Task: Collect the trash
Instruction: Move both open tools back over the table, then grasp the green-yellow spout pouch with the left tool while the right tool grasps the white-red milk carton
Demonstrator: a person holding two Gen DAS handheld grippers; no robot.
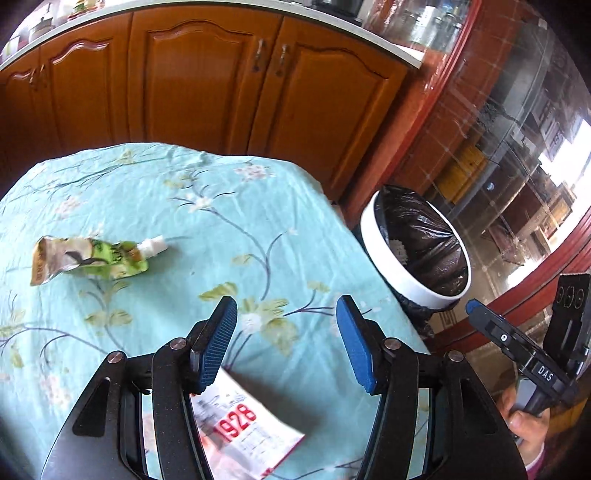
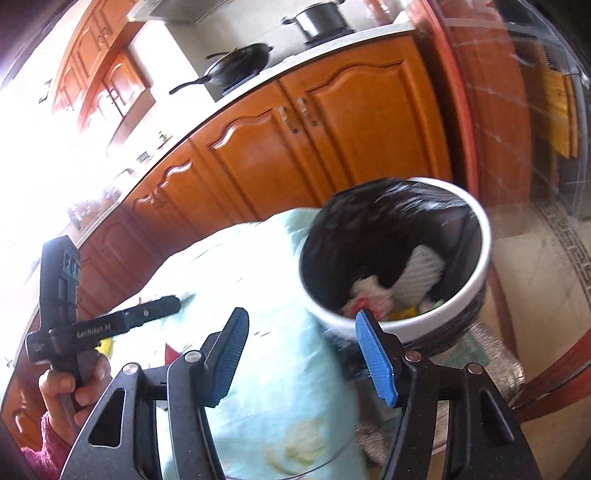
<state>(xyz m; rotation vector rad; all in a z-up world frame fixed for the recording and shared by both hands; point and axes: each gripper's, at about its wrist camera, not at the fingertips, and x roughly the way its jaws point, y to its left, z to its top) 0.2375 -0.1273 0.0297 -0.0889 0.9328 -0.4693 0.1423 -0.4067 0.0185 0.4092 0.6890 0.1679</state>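
A crumpled green squeeze pouch [image 1: 88,258] with a white cap lies on the teal floral tablecloth [image 1: 207,229], to the left. A white packet printed "1928" in red [image 1: 247,421] lies on the cloth just under my left gripper [image 1: 287,306], which is open with nothing between its blue pads. Off the table's right edge stands a white bin with a black liner [image 1: 373,240]. My right gripper [image 2: 302,315] hangs open and empty over the table corner, right beside the bin's rim [image 2: 428,319]. Crumpled paper [image 2: 369,291] and other scraps lie inside the bin.
Orange wooden cabinets [image 1: 207,85] run behind the table, with a pan [image 2: 240,66] and a pot [image 2: 321,18] on the counter. A glass door [image 1: 517,166] stands beside the bin. A hand [image 2: 70,384] grips the other gripper's handle at the left.
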